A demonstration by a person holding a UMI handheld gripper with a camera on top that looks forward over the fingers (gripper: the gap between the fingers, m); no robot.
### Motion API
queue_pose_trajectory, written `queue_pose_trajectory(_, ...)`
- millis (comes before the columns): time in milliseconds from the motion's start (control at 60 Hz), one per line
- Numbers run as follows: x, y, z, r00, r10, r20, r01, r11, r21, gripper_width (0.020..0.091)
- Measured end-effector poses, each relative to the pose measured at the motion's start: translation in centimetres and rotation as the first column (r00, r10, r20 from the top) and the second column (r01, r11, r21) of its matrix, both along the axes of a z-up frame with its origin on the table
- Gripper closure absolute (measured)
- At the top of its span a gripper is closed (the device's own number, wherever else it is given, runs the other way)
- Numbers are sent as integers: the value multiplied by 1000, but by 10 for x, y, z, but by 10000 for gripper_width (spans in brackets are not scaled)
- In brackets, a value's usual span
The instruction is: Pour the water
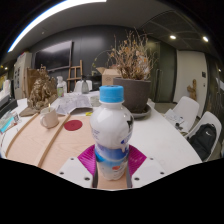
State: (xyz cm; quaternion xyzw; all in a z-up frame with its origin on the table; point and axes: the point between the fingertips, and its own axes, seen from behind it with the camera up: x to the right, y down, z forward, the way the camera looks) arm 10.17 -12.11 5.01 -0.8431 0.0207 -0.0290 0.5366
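A clear plastic water bottle [111, 130] with a blue cap and a white and blue label stands upright between my fingers. My gripper [112, 163] is shut on the bottle's lower part, and both magenta pads [87, 158] press against its sides. The bottle's base sits low over the light wooden table [60, 145]. A dark red round coaster [73, 125] lies on the table to the left, beyond the fingers. I see no cup or glass clearly.
A dark pot with dry branches [131, 88] stands just behind the bottle. A small stone-like object [50, 120] and a dried plant [41, 92] are at the left. White chairs [203, 128] stand at the right of the table.
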Motion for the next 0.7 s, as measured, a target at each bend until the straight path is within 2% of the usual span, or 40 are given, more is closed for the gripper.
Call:
queue_pose_trajectory(167,-7,6,6,1000,-16,8,16,1000,-25,739)
queue_pose_trajectory(350,-8,32,50,995,-51,88,51,999,0,737)
queue_pose_trajectory(550,-13,95,118,917,-104,385,93,995,47,738)
queue_pose_trajectory(700,-37,148,157,709,-108,697,81,994,72,739)
